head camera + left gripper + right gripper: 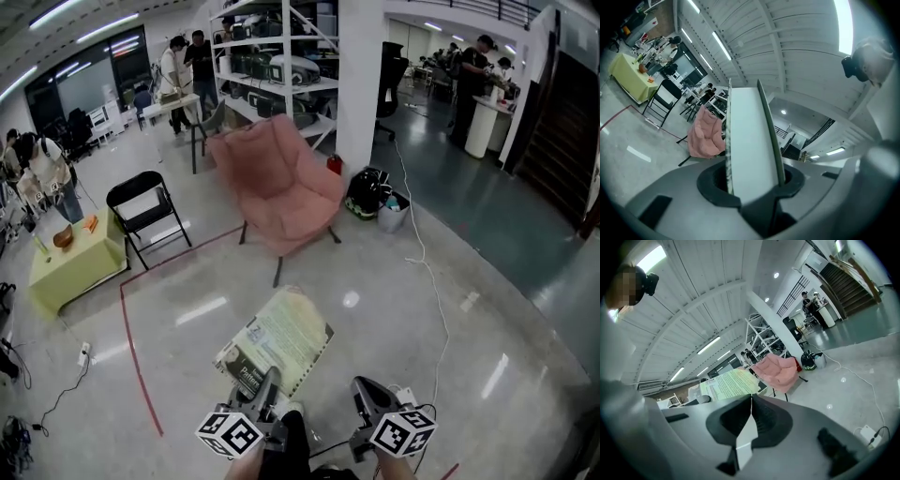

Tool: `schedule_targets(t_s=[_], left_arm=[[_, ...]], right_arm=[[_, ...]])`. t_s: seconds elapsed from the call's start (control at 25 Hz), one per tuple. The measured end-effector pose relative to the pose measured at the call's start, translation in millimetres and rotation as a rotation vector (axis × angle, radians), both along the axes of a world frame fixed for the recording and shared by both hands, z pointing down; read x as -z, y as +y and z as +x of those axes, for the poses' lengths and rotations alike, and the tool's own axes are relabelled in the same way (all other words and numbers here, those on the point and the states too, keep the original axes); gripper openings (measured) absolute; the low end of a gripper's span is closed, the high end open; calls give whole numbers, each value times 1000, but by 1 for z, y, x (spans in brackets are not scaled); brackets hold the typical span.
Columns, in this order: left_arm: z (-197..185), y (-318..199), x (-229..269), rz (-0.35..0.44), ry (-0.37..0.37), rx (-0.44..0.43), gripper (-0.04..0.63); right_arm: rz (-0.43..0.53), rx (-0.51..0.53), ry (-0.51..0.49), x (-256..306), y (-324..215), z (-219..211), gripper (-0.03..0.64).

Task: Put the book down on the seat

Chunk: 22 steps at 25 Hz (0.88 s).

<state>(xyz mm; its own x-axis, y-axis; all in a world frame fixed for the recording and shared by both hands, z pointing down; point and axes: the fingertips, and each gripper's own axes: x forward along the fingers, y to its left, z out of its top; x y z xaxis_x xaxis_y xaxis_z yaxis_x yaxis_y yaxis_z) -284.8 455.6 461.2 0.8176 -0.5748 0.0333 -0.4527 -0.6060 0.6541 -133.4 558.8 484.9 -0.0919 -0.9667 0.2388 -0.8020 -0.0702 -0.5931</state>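
The thin pale-green spiral-bound book (277,342) is pinched flat at its near edge by the left gripper (266,386), probably for sliding onto the padded pink armchair (281,183), well apart at 12 o'clock, while the right gripper (367,396) is held pressed together on nothing.

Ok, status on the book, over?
Left tool shut on book. Right tool shut, empty. Pink chair ahead, seat bare, nothing seen in the way.
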Motion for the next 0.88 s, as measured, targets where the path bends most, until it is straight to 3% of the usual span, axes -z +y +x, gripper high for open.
schedule_targets(t_s=[0.48,0.88], left_arm=[[21,-141,11,-13,12,-6,167],[39,-213,10,-27,15,-24,167]], right_arm=[[13,-39,-6,14,-153,28,12],[-18,-54,22,13,-232,45,12]])
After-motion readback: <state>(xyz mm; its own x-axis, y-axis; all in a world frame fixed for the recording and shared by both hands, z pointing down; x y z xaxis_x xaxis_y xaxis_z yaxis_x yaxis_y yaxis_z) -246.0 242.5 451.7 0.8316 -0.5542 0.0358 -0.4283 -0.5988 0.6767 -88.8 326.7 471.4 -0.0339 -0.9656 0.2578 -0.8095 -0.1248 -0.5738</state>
